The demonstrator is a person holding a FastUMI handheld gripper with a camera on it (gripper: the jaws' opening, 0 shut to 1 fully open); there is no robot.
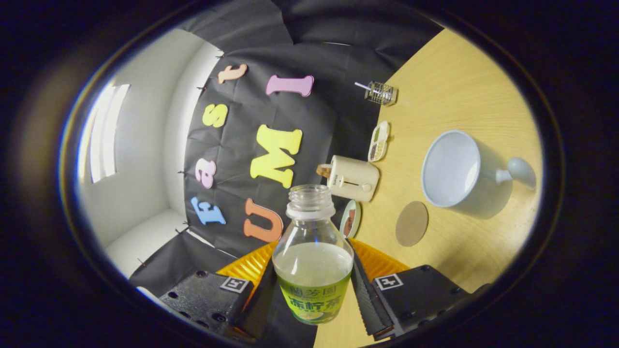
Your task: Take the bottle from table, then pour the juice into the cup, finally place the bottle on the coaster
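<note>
The gripper [313, 285] holds the open bottle [312, 251] by both fingers pressed on its body, neck pointing forward along them, while the cup [452, 169] stands on the table [464, 87] beyond the right finger, its mouth facing the bottle, and the coaster [412, 223] lies between them.

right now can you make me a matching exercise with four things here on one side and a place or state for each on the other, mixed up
Things:
1. bottle
2. cup
3. coaster
4. gripper

Places or states:
A. bare, flat on the table beside the cup
B. uncapped, partly full, held between the fingers
C. shut on the bottle
D. empty, beyond the coaster

Pairs: 1-B, 2-D, 3-A, 4-C
</note>
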